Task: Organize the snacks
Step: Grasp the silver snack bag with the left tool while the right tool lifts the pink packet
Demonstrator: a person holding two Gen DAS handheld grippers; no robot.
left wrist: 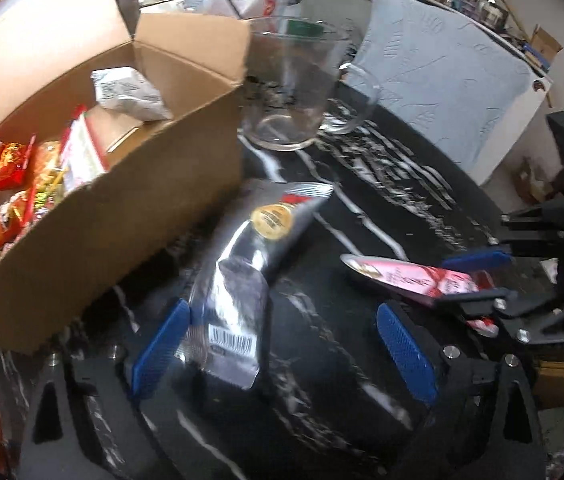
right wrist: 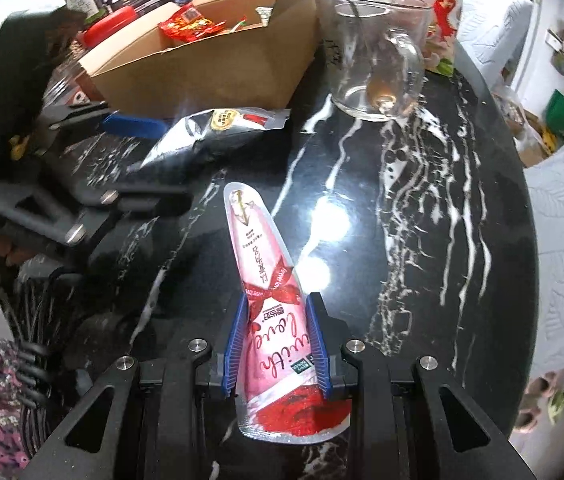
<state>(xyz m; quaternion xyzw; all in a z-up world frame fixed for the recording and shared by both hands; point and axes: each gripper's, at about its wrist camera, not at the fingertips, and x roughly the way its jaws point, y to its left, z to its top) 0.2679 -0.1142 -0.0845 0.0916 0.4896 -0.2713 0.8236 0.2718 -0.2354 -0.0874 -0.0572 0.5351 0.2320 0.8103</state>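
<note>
Between right hand-held gripper (right wrist: pixel 278 336) pads: pink packet (right wrist: pixel 272 280).

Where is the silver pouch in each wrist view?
Left wrist: silver pouch at centre, lying between the open jaws of the left gripper, beside the box.
Right wrist: upper left of centre, in front of the box.
Shared landmark: the glass mug on the table.
</note>
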